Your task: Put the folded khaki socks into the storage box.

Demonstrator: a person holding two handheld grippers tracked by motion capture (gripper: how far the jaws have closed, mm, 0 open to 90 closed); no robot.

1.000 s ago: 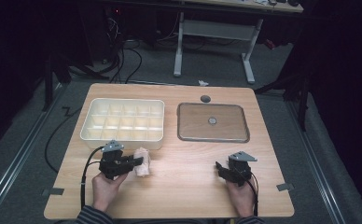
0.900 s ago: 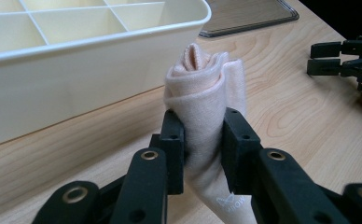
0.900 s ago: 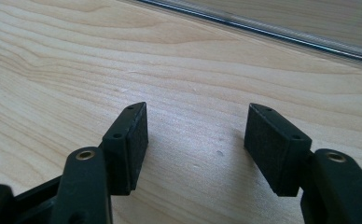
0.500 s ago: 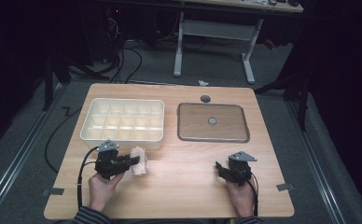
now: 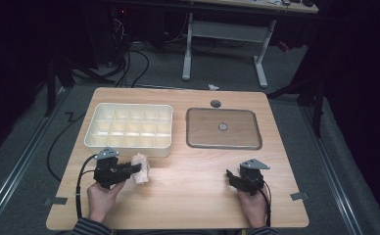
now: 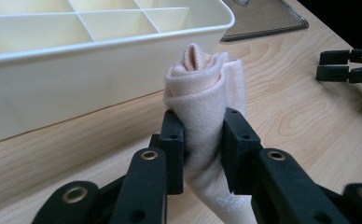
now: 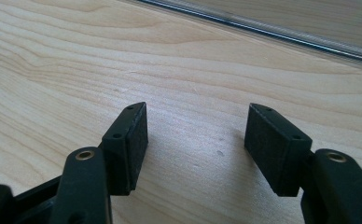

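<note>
A rolled pale pink cloth (image 6: 206,84) is pinched between the jaws of my left gripper (image 6: 203,149), which is shut on it just in front of the cream divided organizer box (image 6: 95,65). From above, the cloth (image 5: 141,168) lies on the table near the box's front wall (image 5: 129,147), with the left gripper (image 5: 135,169) reaching it from the left. My right gripper (image 5: 231,177) rests low on the table at the right front. Its jaws stand open over bare wood in the right gripper view (image 7: 195,144), with nothing between them.
A clear flat lid (image 5: 223,129) with a small knob lies on the wooden table (image 5: 193,191) right of the box. A small dark round disc (image 5: 215,104) sits by the far edge. Cables trail off the left side.
The left gripper with the cloth has shifted slightly toward the person and down. The right gripper has stayed put.
</note>
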